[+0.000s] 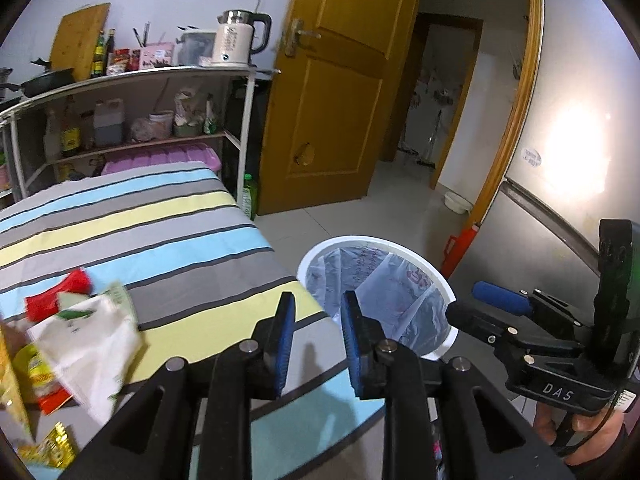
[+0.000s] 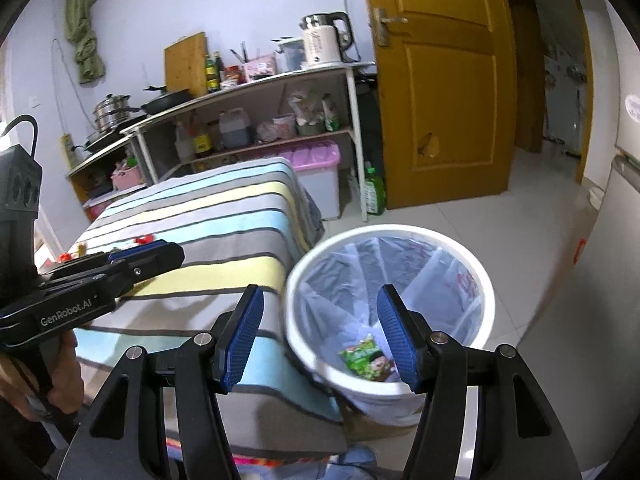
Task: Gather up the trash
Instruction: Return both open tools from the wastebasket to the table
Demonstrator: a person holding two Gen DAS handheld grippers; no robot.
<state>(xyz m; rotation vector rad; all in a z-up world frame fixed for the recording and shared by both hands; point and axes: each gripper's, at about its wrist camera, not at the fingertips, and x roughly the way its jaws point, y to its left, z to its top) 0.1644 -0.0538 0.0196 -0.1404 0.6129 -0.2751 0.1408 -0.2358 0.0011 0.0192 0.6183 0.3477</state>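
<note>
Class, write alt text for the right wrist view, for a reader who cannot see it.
The right gripper hangs open and empty over a white bin lined with a clear bag, a green wrapper lying at its bottom. Left of the bin is a table under a striped cloth, with the left gripper reaching over it.

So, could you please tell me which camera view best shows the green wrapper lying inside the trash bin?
The right wrist view: it looks down into the white trash bin, where the green wrapper lies at the bottom of the liner. The left wrist view shows the bin and its liner only; the wrapper is hidden there.
</note>
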